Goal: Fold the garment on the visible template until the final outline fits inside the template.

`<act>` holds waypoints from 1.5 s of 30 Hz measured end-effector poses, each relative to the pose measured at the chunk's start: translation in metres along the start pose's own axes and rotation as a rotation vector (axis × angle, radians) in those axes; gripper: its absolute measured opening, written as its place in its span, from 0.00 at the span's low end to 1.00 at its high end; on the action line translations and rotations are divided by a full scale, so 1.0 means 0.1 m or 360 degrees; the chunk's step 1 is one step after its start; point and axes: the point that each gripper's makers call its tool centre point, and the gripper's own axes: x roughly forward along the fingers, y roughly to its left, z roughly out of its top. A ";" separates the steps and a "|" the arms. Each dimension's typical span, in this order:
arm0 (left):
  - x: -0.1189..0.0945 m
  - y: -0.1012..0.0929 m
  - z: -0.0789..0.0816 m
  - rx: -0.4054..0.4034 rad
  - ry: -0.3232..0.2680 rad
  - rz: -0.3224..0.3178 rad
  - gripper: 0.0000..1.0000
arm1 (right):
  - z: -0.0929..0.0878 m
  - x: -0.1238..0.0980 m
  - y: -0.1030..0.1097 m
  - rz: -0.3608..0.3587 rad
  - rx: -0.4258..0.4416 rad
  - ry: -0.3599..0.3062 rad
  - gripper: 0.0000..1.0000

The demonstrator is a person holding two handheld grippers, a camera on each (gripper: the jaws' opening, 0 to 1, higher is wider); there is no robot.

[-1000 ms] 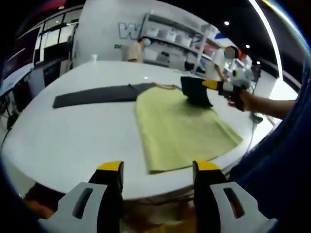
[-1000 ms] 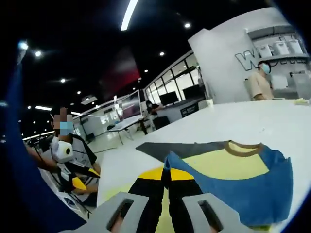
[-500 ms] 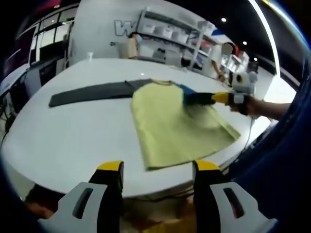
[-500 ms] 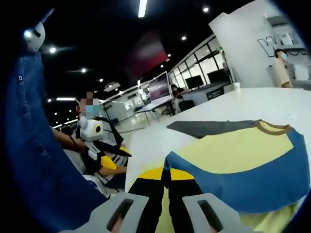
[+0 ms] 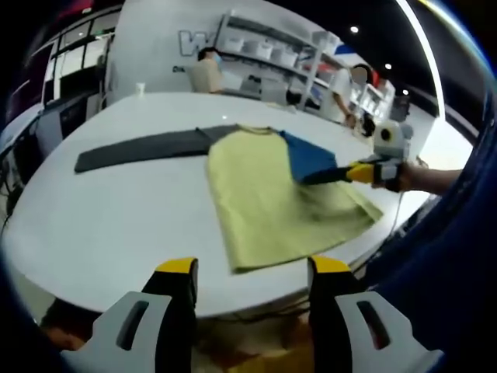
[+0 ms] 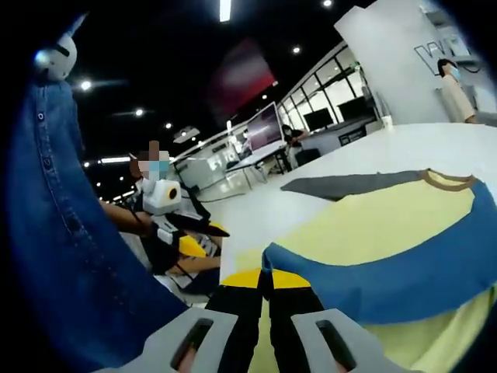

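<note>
Your garment (image 5: 276, 198), a yellow shirt with blue sleeves, lies flat on the white worktop (image 5: 116, 217), its bottom hem near the edge closest to you. A dark grey strip (image 5: 144, 146) lies on the worktop and passes under the collar side of the shirt; it may belong to the template, but I cannot tell.

Your right gripper (image 6: 268, 284) has its fingers pressed together on the end of the blue sleeve (image 6: 404, 272), and the sleeve is stretched from the shoulder out to the side. In the left gripper view you see this gripper (image 5: 361, 172) with the sleeve (image 5: 311, 159) pulled to it.

Your left gripper (image 5: 252, 268) hangs in front of the worktop edge, fingers wide apart and holding nothing.

The cloth looks light and soft, so I think it will sag and wrinkle if you lift it by one point only. Take hold at edges and corners, like the sleeve end, the hem corner or the shoulder seam, and carry the fold low over the body.
</note>
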 end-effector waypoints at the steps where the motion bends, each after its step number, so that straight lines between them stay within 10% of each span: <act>1: 0.00 -0.01 0.01 0.0001 -0.0001 0.0000 0.53 | 0.00 0.01 0.01 0.0000 0.0001 -0.0003 0.00; 14: 0.02 0.09 0.02 0.0005 -0.0019 0.0004 0.53 | 0.05 0.15 0.05 -0.0028 0.0014 -0.0042 0.00; 23: 0.07 0.09 0.07 0.0016 -0.0026 -0.0008 0.53 | 0.50 0.18 0.05 -0.0021 0.0197 -0.0416 0.00; 32: 0.07 0.12 0.07 0.0010 -0.0032 -0.0005 0.53 | 0.04 0.28 -0.06 -0.0121 0.0094 -0.0136 0.00; 39: 0.07 0.13 0.07 0.0009 -0.0032 -0.0007 0.53 | -0.05 0.14 -0.10 -0.0259 -0.0037 -0.0087 0.15; 45: 0.06 0.15 0.09 -0.0001 -0.0049 0.0001 0.53 | 0.07 -0.39 -0.52 -0.0673 -0.0151 -0.0198 0.22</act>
